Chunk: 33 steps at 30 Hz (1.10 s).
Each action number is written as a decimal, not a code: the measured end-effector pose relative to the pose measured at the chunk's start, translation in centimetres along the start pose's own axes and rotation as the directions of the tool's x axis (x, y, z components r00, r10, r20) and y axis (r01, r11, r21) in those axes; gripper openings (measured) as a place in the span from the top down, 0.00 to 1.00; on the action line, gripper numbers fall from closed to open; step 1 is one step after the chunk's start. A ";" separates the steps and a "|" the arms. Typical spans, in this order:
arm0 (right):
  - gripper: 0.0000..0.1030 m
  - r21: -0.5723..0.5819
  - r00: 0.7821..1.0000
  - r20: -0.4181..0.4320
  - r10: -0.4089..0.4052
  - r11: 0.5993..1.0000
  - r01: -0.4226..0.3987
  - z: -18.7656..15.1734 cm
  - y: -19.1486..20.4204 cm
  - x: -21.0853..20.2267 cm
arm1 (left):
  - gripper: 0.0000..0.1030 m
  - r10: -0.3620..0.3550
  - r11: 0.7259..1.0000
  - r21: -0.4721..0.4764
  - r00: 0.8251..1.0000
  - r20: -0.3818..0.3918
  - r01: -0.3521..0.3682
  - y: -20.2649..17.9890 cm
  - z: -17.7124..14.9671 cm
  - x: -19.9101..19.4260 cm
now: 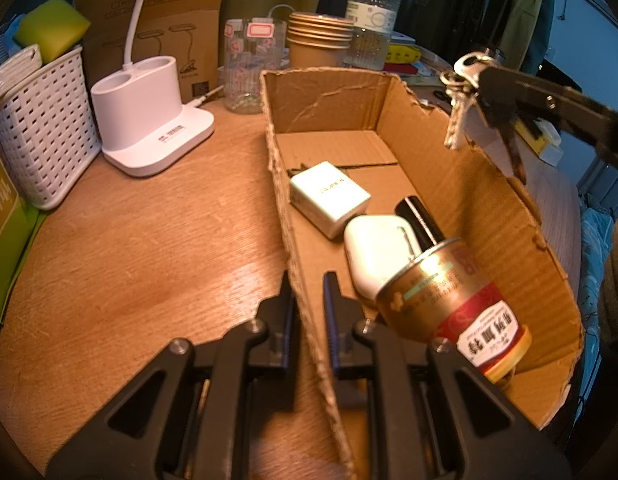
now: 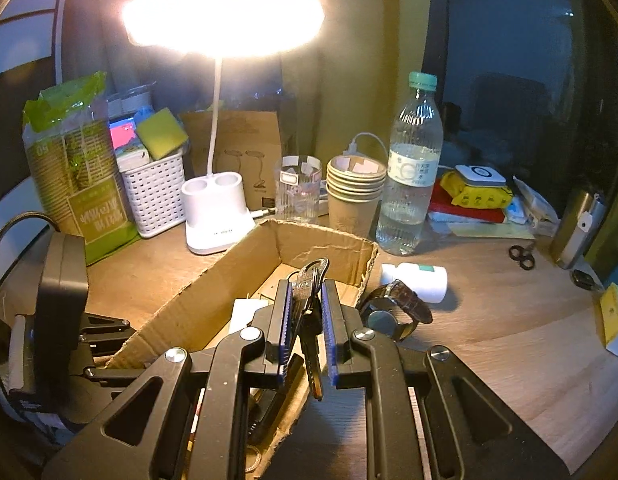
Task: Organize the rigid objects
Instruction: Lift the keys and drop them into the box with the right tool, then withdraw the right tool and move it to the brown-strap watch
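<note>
Two closed grippers: the left gripper (image 1: 311,312) pinches the box (image 1: 493,216) wall, the right gripper (image 2: 305,312) holds keys (image 2: 309,280) at its two o'clock rim, where they may snag or spill outside.

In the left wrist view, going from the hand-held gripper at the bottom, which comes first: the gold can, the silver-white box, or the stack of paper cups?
From the left hand-held gripper, which is clamped on the cardboard box wall:
1. Gold can, just right of it, inside the box.
2. Silver-white box, farther in, by the left wall.
3. Stack of paper cups, beyond the box's far end.
</note>
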State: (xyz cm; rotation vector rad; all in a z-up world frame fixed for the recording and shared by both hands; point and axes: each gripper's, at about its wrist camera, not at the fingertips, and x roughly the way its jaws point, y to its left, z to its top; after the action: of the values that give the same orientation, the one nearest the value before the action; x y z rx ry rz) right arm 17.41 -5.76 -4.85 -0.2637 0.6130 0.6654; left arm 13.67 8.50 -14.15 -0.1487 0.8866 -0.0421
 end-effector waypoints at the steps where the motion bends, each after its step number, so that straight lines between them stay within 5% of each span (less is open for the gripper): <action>1: 0.85 0.000 1.000 -0.003 0.002 1.000 -0.002 -0.1 0.0 0.2 | 0.87 0.000 1.000 0.000 1.000 0.000 0.000 0.0 0.0 0.0; 21: 0.92 -0.006 0.999 -0.040 0.019 1.000 -0.019 -0.6 0.7 1.9 | 0.87 0.000 1.000 0.001 1.000 0.000 0.000 -0.3 -0.1 0.1; 33: 0.92 0.073 1.000 0.009 0.025 0.997 -0.026 -0.6 -1.9 0.0 | 0.87 0.000 1.000 0.001 1.000 0.000 0.000 -0.2 -0.1 0.1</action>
State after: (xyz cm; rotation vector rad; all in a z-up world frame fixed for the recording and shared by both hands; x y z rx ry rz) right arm 18.38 -7.46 -5.22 -0.1856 0.6325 0.6669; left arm 13.70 8.24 -14.24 -0.1481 0.8864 -0.0428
